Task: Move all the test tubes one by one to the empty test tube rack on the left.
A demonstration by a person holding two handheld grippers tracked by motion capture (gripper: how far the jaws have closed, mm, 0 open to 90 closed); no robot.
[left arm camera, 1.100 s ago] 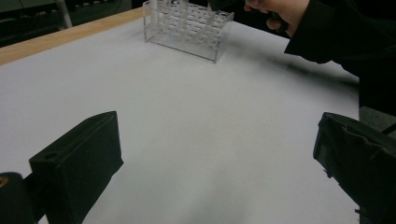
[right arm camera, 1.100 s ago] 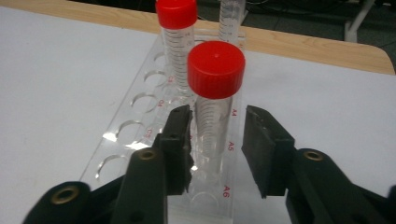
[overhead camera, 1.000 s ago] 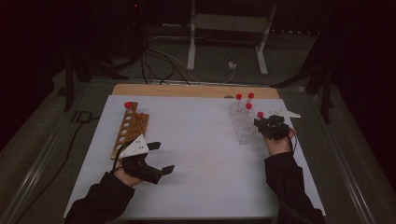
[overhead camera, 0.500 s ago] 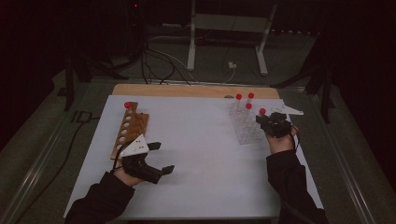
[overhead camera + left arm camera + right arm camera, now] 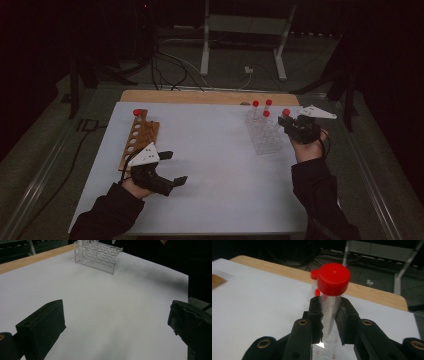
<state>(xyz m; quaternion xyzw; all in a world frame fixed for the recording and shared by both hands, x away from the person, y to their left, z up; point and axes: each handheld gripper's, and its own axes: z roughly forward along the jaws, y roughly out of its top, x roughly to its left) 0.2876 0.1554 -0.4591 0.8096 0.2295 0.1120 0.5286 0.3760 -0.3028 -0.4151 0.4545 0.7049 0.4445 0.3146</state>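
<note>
Five red-capped tubes: three in clear rack (image 5: 264,135) beside right gripper (image 5: 329,315), one in wooden rack (image 5: 139,137), one clear, graduated tube (image 5: 331,302) clamped upright between its jaws. Left gripper (image 5: 170,167) open, empty.

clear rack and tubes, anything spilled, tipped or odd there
Nothing stands out. The clear rack sits flat on the white sheet, with three red-capped tubes upright at its far end. The right hand-held gripper holds a fourth tube upright, cap on. No spill shows.
</note>
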